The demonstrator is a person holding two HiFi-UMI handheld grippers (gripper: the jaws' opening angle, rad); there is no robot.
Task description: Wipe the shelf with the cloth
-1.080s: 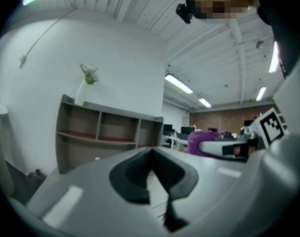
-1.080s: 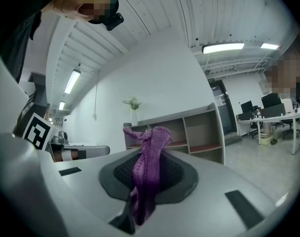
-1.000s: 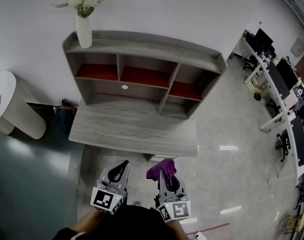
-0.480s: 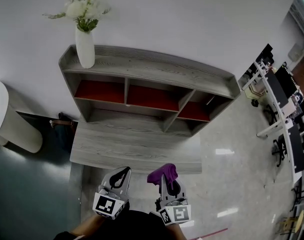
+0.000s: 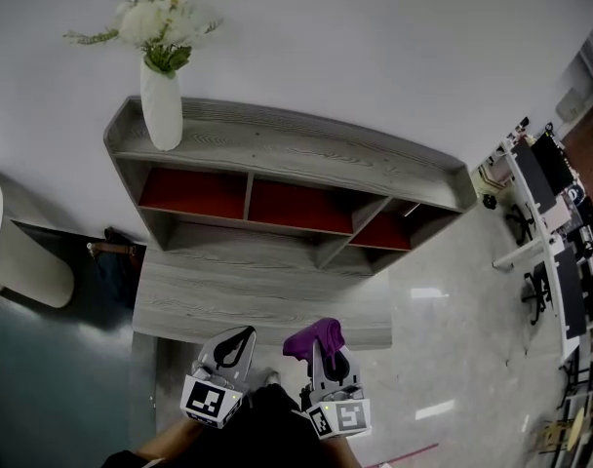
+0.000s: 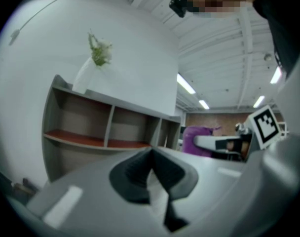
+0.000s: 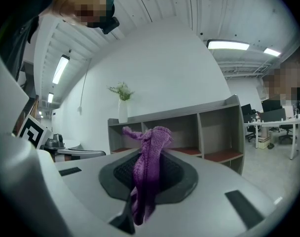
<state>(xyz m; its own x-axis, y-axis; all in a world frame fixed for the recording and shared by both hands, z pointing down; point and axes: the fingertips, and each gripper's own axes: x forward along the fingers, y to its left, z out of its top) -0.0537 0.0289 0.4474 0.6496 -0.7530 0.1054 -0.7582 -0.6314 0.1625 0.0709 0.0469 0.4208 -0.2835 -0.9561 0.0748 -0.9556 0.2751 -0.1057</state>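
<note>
A grey wooden shelf unit (image 5: pixel 277 149) with three red-floored compartments stands against the white wall, above a grey desk top (image 5: pixel 248 295). The same shelf (image 7: pixel 189 125) shows ahead in the right gripper view, and the shelf (image 6: pixel 105 127) fills the left of the left gripper view. A purple knitted cloth (image 5: pixel 314 339) is pinched in my right gripper (image 5: pixel 321 351), which is shut on it near the desk's front edge; the cloth (image 7: pixel 147 174) sticks up from the jaws. My left gripper (image 5: pixel 234 345) is shut and empty beside it.
A white vase with flowers (image 5: pixel 161 105) stands on the shelf top at the left end. A white rounded cabinet (image 5: pixel 23 261) sits left of the desk. Office desks and chairs (image 5: pixel 560 242) stand at the far right across a shiny floor.
The view has shifted closer: the shelf and desk now sit lower and larger in the head view. Both grippers keep their places and the cloth stays held.
</note>
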